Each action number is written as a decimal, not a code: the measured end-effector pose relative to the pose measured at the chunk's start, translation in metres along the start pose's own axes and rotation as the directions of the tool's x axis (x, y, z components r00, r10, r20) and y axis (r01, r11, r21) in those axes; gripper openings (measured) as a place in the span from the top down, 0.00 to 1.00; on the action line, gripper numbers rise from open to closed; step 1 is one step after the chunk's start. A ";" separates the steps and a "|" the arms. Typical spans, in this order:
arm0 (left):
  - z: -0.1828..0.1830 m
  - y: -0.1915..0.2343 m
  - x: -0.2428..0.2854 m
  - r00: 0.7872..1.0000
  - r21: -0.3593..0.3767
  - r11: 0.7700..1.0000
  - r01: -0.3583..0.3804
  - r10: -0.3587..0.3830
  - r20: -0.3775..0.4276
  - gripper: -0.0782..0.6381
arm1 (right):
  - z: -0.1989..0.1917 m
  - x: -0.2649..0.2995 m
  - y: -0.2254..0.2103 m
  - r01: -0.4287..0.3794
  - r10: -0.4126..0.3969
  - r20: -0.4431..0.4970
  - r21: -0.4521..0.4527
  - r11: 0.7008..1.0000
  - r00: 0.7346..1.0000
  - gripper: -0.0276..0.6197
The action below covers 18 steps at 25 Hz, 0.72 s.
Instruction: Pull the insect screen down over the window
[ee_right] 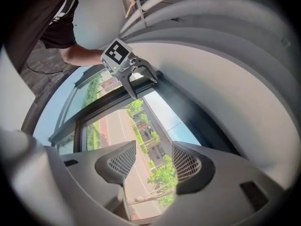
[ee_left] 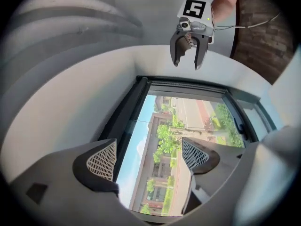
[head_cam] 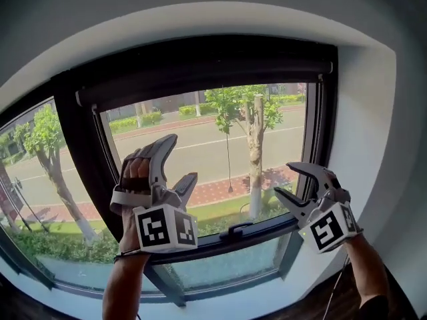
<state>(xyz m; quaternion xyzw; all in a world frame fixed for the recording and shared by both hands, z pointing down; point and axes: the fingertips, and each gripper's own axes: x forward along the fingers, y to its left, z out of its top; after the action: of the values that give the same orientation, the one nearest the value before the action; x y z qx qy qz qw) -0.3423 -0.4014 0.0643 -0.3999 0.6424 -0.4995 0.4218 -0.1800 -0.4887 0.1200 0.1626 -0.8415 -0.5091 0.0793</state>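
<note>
A dark-framed window (head_cam: 80,152) looks out on a street and trees. A dark roller housing (head_cam: 200,65) runs across its top, and a thin cord (head_cam: 227,152) hangs in front of the pane. I cannot make out any screen mesh over the glass. A dark bar with a handle (head_cam: 237,231) crosses the lower part. My left gripper (head_cam: 185,157) is raised before the glass, open and empty. My right gripper (head_cam: 283,179) is open by the right frame side, holding nothing. In each gripper view the jaws (ee_left: 148,157) (ee_right: 150,161) stand apart with only the window between them.
A white curved wall (head_cam: 363,125) surrounds the window. A fixed side pane (head_cam: 40,179) sits at the left. The right gripper (ee_left: 188,55) shows in the left gripper view, and the left gripper (ee_right: 136,81) in the right gripper view. A thin cable (head_cam: 337,285) hangs at the lower right.
</note>
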 end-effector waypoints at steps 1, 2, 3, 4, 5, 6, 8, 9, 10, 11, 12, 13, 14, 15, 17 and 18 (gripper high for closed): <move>-0.002 0.009 0.017 0.999 0.026 1.000 -0.016 0.017 -0.039 0.27 | -0.004 0.013 -0.016 0.002 -0.001 0.020 -0.017 1.000 1.000 0.61; -0.004 0.019 0.034 0.996 0.048 0.998 -0.031 0.035 -0.078 0.27 | -0.006 0.027 -0.031 0.002 0.000 0.043 -0.034 0.999 0.999 0.61; -0.005 0.028 0.050 0.992 0.064 0.997 -0.042 0.049 -0.113 0.27 | -0.008 0.041 -0.047 0.002 0.002 0.066 -0.057 0.998 0.998 0.61; -0.006 0.035 0.065 0.988 0.072 0.996 -0.047 0.057 -0.142 0.27 | -0.008 0.054 -0.061 0.004 0.003 0.081 -0.087 0.996 0.997 0.61; -0.005 0.040 0.078 0.985 0.072 0.996 -0.049 0.060 -0.161 0.27 | -0.008 0.064 -0.073 0.008 0.002 0.090 -0.115 0.993 0.996 0.61; -0.005 0.043 0.087 0.982 0.073 0.996 -0.045 0.058 -0.179 0.27 | -0.008 0.073 -0.083 0.013 0.000 0.097 -0.135 0.991 0.995 0.60; -0.009 0.045 0.102 0.975 0.094 0.995 -0.028 0.048 -0.219 0.27 | -0.005 0.090 -0.100 0.022 -0.004 0.111 -0.159 0.987 0.994 0.60; -0.010 0.049 0.109 0.972 0.102 0.994 -0.027 0.049 -0.228 0.27 | -0.003 0.100 -0.108 0.026 -0.006 0.116 -0.172 0.985 0.993 0.59; -0.009 0.053 0.117 0.972 0.105 0.994 -0.030 0.053 -0.229 0.27 | 0.000 0.109 -0.114 0.029 -0.008 0.114 -0.186 0.982 0.993 0.59; -0.007 0.057 0.124 0.973 0.103 0.994 -0.033 0.056 -0.224 0.27 | 0.002 0.119 -0.120 0.032 -0.010 0.109 -0.202 0.979 0.994 0.59; -0.006 0.058 0.130 0.975 0.099 0.995 -0.033 0.053 -0.217 0.27 | 0.004 0.127 -0.125 0.034 -0.012 0.102 -0.215 0.976 0.995 0.58; -0.005 0.057 0.135 0.976 0.098 0.995 -0.025 0.045 -0.213 0.27 | 0.006 0.136 -0.129 0.035 -0.013 0.097 -0.220 0.975 0.995 0.58; -0.006 0.055 0.140 0.976 0.102 0.995 -0.011 0.032 -0.214 0.27 | 0.009 0.144 -0.133 0.035 -0.015 0.093 -0.220 0.975 0.996 0.58; -0.007 0.053 0.145 0.975 0.106 0.994 0.004 0.019 -0.219 0.28 | 0.011 0.152 -0.137 0.033 -0.014 0.089 -0.216 0.976 0.996 0.58; -0.010 0.056 0.157 0.973 0.107 0.994 0.019 0.007 -0.232 0.27 | 0.016 0.167 -0.148 0.028 -0.012 0.070 -0.225 0.974 0.997 0.57; -0.011 0.058 0.162 0.971 0.106 0.994 0.018 0.008 -0.237 0.27 | 0.019 0.173 -0.152 0.026 -0.012 0.057 -0.236 0.971 0.998 0.57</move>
<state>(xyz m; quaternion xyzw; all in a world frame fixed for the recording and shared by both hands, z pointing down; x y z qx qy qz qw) -0.4106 -0.5389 -0.0134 -0.3157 0.6596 -0.5784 0.3615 -0.3178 -0.5997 -0.0285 0.1458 -0.7749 -0.6110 0.0699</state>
